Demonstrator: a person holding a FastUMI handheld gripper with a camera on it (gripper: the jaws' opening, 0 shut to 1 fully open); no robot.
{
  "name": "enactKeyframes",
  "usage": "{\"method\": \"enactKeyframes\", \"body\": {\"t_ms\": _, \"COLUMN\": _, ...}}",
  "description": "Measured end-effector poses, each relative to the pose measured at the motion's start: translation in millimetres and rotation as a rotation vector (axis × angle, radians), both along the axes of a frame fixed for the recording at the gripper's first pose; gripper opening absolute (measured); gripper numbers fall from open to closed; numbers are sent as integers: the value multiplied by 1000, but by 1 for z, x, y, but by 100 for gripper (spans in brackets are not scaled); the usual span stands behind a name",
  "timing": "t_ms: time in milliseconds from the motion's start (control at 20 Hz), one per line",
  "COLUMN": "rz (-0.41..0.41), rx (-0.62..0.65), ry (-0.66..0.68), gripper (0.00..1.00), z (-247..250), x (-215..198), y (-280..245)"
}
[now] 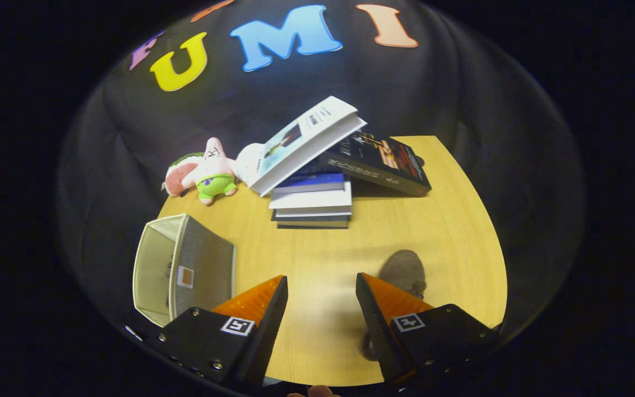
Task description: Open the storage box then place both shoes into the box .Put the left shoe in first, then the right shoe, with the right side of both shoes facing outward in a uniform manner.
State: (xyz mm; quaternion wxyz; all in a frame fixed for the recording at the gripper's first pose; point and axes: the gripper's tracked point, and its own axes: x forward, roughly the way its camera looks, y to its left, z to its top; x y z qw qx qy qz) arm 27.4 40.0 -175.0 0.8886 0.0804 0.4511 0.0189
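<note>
Open fabric storage box just left of the spread, empty gripper, a grey fuzzy shoe partly hidden behind its right finger, and stacked books and plush toys beyond on the wooden table.

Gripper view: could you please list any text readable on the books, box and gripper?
White tilted book cover: print too blurred to read.
Dark leaning book: characters too small.
Grey fabric storage box: tag unreadable.
Open gripper, over bare wooden table: square markers, no words.
</note>
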Motion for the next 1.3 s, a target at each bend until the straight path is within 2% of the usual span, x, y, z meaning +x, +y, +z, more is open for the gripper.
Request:
{"method": "enactKeyframes", "body": {"t_ms": 300, "rz": -60, "rx": -92, "ry": 76, "gripper": 76, "z": -45, "x": -29, "y": -73}}
{"method": "enactKeyframes", "body": {"t_ms": 600, "rz": -53, "rx": -99, "ry": 203, "gripper": 76, "z": -91, "x": -55, "y": -94}}
{"method": "enactKeyframes", "body": {"t_ms": 750, "rz": -36, "rx": -114, "ry": 250, "gripper": 77, "z": -110, "x": -55, "y": -97}}
{"method": "enactKeyframes", "body": {"t_ms": 1000, "rz": -70, "rx": -154, "ry": 281, "gripper": 76, "z": -135, "x": -39, "y": -119}}
{"method": "enactKeyframes", "body": {"t_ms": 1100, "rz": -57, "rx": -112, "ry": 302, "gripper": 76, "z": -143, "x": -35, "y": -116}}
{"method": "enactKeyframes", "body": {"t_ms": 1150, "rz": -46, "rx": -49, "ry": 309, "gripper": 61, "z": -145, "x": -35, "y": -105}}
{"method": "enactKeyframes", "body": {"t_ms": 1200, "rz": -51, "rx": -48, "ry": 311, "gripper": 45, "z": -145, "x": -33, "y": -105}}
{"method": "enactKeyframes", "body": {"t_ms": 1250, "rz": -19, "rx": -61, "ry": 321, "gripper": 30, "z": -143, "x": -36, "y": -105}}
{"method": "enactKeyframes", "body": {"t_ms": 1300, "rz": -52, "rx": -98, "ry": 300, "gripper": 19, "z": -146, "x": -34, "y": -117}}
